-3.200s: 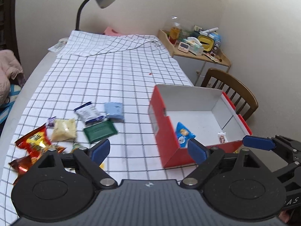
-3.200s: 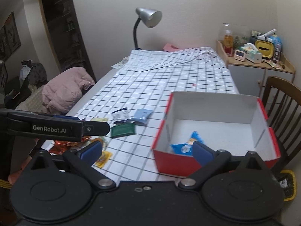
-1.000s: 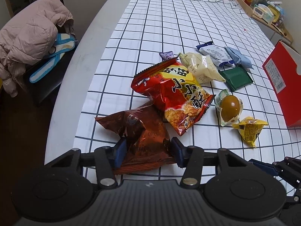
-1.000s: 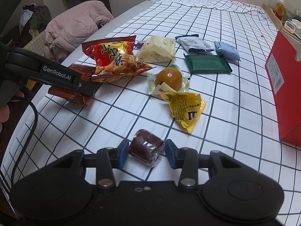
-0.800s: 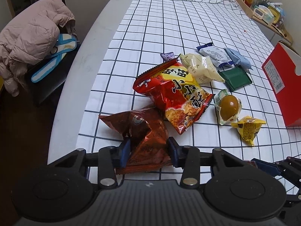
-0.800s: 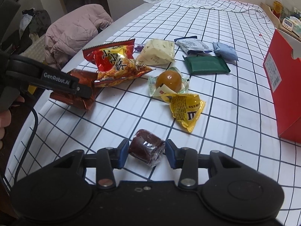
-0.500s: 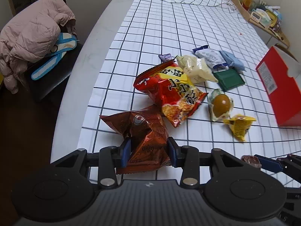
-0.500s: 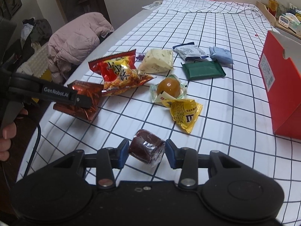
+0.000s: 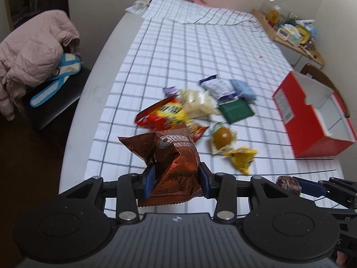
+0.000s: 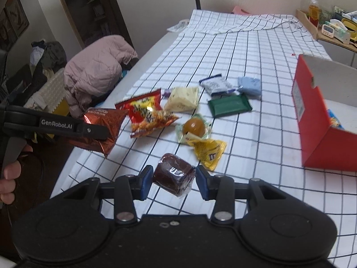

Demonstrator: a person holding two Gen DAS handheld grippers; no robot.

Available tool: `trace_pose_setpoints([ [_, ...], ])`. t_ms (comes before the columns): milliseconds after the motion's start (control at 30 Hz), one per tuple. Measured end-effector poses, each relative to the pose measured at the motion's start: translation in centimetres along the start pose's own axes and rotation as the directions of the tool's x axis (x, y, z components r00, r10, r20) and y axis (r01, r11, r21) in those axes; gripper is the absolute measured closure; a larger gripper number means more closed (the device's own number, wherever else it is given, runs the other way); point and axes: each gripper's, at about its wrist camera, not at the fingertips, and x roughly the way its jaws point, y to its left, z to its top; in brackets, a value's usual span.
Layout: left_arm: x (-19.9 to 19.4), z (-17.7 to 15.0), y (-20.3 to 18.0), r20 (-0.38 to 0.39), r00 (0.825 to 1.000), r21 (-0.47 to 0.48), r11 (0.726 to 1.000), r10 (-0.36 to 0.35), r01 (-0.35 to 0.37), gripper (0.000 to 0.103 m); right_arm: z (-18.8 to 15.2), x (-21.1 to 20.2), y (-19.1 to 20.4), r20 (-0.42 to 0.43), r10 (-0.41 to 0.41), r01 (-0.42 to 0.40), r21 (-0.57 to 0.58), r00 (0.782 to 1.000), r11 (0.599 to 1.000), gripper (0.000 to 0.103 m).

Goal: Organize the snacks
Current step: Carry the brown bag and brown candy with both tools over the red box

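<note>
Left gripper [image 9: 176, 179] clamped on brown Oreo bag [image 9: 171, 156], lifted clear of checked tablecloth [image 9: 191, 51]; ahead of it, red chip bag [image 9: 162, 115], wrapped egg [image 9: 222, 137], yellow packet [image 9: 242, 157]; right gripper [image 10: 174, 179] pinched narrowly around dark wrapped cake [image 10: 173, 174]; far right of both, red box [image 10: 312, 120], open-topped.

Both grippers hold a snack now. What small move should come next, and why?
Probably carry both toward the red box. The left gripper clamps the brown Oreo bag and the right gripper clamps the dark wrapped snack, both clear of the tablecloth. The box is open on the right, with space inside.
</note>
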Motion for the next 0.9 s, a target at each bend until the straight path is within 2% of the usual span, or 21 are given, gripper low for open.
trace_pose_setpoints([
  [400, -2.6, 2.0, -7.4, 0.053, 0.993, 0.093, 0.99, -0.109, 0.104, 0.063, 1.8, -5.8, -4.0, 0.104, -0.042, 0.038, 0.036, 0.994, 0.999, 0.063],
  [900, -2.2, 4.4, -19.7, 0.084, 0.975, 0.23, 0.956, -0.208, 0.184, 0.063, 2.0, -11.2, -13.2, 0.183, -0.16, 0.139, 0.123, 0.97, 0.983, 0.063],
])
